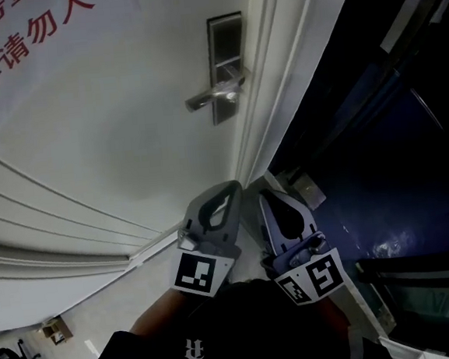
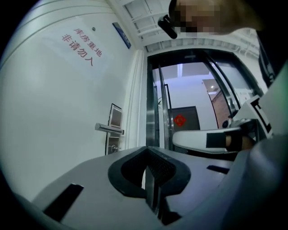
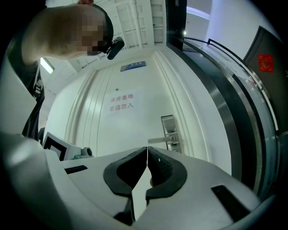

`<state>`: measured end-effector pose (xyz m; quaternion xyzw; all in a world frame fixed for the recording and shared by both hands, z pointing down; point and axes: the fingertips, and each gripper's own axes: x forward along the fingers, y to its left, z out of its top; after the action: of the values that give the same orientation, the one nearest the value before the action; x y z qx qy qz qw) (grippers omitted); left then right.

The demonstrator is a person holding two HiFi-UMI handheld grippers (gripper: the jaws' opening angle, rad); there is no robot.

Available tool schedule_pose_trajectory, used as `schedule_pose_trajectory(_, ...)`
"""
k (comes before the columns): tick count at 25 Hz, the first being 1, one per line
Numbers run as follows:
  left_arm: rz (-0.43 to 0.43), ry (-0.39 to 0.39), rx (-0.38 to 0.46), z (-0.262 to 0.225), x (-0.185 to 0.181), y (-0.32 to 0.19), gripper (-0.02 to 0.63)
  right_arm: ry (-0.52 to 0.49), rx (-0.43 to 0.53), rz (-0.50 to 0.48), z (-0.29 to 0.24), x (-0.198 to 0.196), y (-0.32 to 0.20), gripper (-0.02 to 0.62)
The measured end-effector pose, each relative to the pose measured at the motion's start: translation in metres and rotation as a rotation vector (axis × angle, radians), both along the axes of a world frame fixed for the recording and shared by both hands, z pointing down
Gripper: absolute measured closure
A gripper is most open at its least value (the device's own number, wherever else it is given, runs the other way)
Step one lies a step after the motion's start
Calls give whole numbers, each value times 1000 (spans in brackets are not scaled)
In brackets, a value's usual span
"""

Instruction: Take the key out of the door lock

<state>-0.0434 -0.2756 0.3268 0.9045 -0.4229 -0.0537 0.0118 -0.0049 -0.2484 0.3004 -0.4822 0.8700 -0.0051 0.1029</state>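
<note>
A silver lock plate (image 1: 226,49) with a lever handle (image 1: 216,96) sits on the white door (image 1: 128,144), well ahead of both grippers. In the left gripper view a small key (image 2: 113,147) sticks out of the lock plate (image 2: 115,117) below the handle (image 2: 109,129). The key is too small to make out in the head view. My left gripper (image 1: 231,187) and right gripper (image 1: 266,196) are held side by side near the door's edge, both shut on nothing. The right gripper view shows the lock plate (image 3: 168,130) just above the shut gripper (image 3: 147,149).
Red characters (image 1: 24,36) are printed on the door. A white door frame (image 1: 270,77) runs beside the lock, and dark glass panels (image 1: 395,160) lie to its right. A dark door with a red ornament (image 2: 180,120) stands beyond. A person's dark sleeve (image 1: 222,331) fills the bottom.
</note>
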Motion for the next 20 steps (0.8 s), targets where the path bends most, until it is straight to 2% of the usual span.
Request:
schedule_pose_trajectory(6, 17, 8, -12, 8, 9, -31, 600, 15, -2, 44, 2, 7, -20, 580)
schedule_pose_trajectory(8, 16, 21, -43, 14, 15, -43, 600, 17, -1, 34, 2, 11, -33, 580)
schedule_pose_trajectory(10, 19, 79, -101, 19, 19, -60, 600, 14, 6, 9, -1, 14, -44, 580)
schedule_pose_trajectory(12, 29, 184, -175, 23, 20, -80, 598, 7, 33, -30, -6, 17, -52, 580)
schedule_pose_trajectory(14, 32, 323, -263, 23, 18, -101, 598, 0, 63, -67, -15, 20, -60, 579)
schedule_pose_trajectory(18, -3, 680, -464, 32, 10, -140, 597, -8, 89, -123, -24, 32, -76, 580)
schedule_pose_trajectory(20, -36, 816, -526, 39, 8, -153, 597, -12, 92, -148, -25, 39, -83, 580)
